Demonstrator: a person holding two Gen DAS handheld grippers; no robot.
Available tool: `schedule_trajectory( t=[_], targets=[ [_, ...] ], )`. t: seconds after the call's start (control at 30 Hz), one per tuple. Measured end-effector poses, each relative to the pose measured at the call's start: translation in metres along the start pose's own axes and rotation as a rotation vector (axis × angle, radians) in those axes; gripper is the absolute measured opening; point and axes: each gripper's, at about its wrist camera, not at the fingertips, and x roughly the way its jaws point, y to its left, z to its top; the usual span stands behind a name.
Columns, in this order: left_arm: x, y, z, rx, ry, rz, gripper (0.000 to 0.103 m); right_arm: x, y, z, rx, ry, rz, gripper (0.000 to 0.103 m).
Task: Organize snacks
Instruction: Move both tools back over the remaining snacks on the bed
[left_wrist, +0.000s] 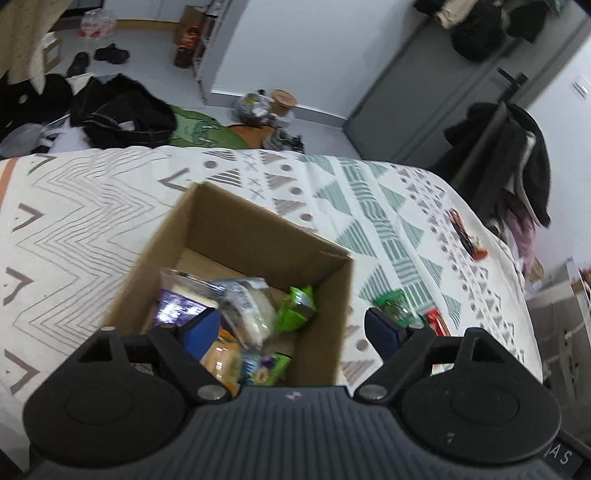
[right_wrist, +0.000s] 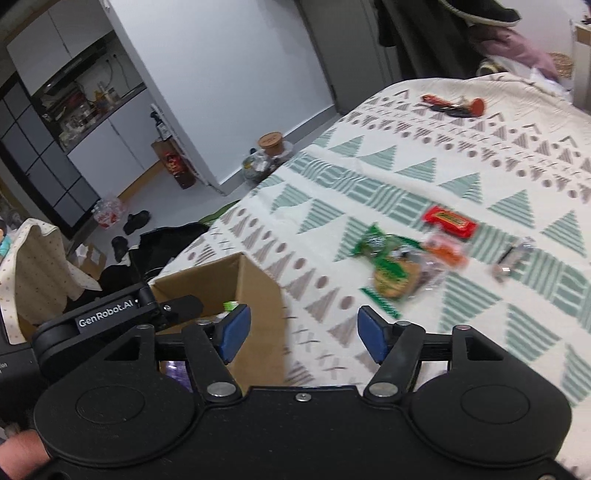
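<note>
Snacks partly sorted: cardboard box (left_wrist: 236, 236) under the wide-open, empty left gripper (left_wrist: 291, 325) holds several packets; green packet (right_wrist: 388, 258) and red packet (right_wrist: 448, 219) wait ahead of the open, empty right gripper (right_wrist: 304, 334).

Bed (right_wrist: 461, 155) wearing cream cover with grey chevrons, triangles, dots and green striped triangles.

Open cardboard box (left_wrist: 207, 236) sitting directly on cover, near edge facing floor.

Loose snacks lying on green-striped band, well apart from box: green packet (right_wrist: 384, 254), red packet (right_wrist: 448, 219) just beyond it, orange-pink packet (right_wrist: 445, 251) touching red one, small clear-wrapped grey item (right_wrist: 511, 258) off to side.

Dark and red wrappers (right_wrist: 452, 105) resting far up bed, apart from rest.
</note>
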Motion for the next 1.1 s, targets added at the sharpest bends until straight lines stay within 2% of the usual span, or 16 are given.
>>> schedule_trajectory(
  t=[0.2, 0.33, 0.67, 0.87, 1.1],
  targets=[
    [0.001, -0.023, -0.012, 0.075, 0.019, -0.026, 0.087, -0.022, -0.030, 0.000, 0.017, -0.022, -0.041, 0.071],
    [0.000, -0.042, -0.019, 0.124, 0.022, -0.049, 0.092, -0.033, -0.049, -0.001, 0.024, -0.030, -0.063, 0.071],
    [-0.008, -0.081, -0.036, 0.229, 0.024, -0.062, 0.092, -0.048, -0.090, -0.004, 0.046, -0.043, -0.063, 0.076],
    [-0.011, -0.102, -0.046, 0.291, 0.019, -0.061, 0.092, -0.046, -0.114, -0.012, 0.085, -0.047, -0.052, 0.079],
    [-0.009, -0.120, -0.048, 0.338, -0.011, -0.014, 0.092, -0.038, -0.132, -0.016, 0.138, -0.060, -0.022, 0.079]
  ],
)
